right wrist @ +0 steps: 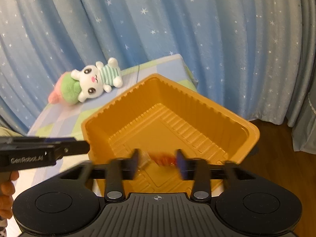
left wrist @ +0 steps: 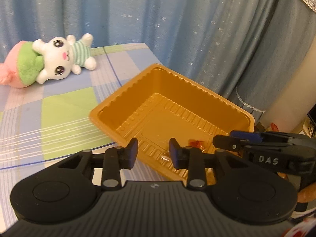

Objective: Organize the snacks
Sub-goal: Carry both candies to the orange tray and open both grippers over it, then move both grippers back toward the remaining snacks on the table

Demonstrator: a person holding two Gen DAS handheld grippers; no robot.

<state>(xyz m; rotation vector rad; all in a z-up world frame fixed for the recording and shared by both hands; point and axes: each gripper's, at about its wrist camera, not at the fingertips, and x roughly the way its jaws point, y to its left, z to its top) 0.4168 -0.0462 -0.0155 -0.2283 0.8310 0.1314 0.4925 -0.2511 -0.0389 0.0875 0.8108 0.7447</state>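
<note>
Star-printed blue curtains (right wrist: pixel 177 19) hang behind a bed spread with a pastel checked sheet (left wrist: pixel 59 108), where a plush bunny (left wrist: pixel 59 57) lies well apart from the gold plastic tray (left wrist: pixel 177 90). Both claws hover over the tray's near end. The left gripper (left wrist: pixel 153 150) stands partly parted with nothing between its pads; the right gripper (right wrist: pixel 157 161) stands wider, a red-wrapped snack (right wrist: pixel 164 160) blurred between its fingers, apparently not pressed. To finish the drop well, I judge both should lift straight out without nudging the light tray. Only the left wrist view shows the snack (left wrist: pixel 196 144) resting on the tray floor; only the right shows wooden floor (right wrist: pixel 276 138) beyond.
</note>
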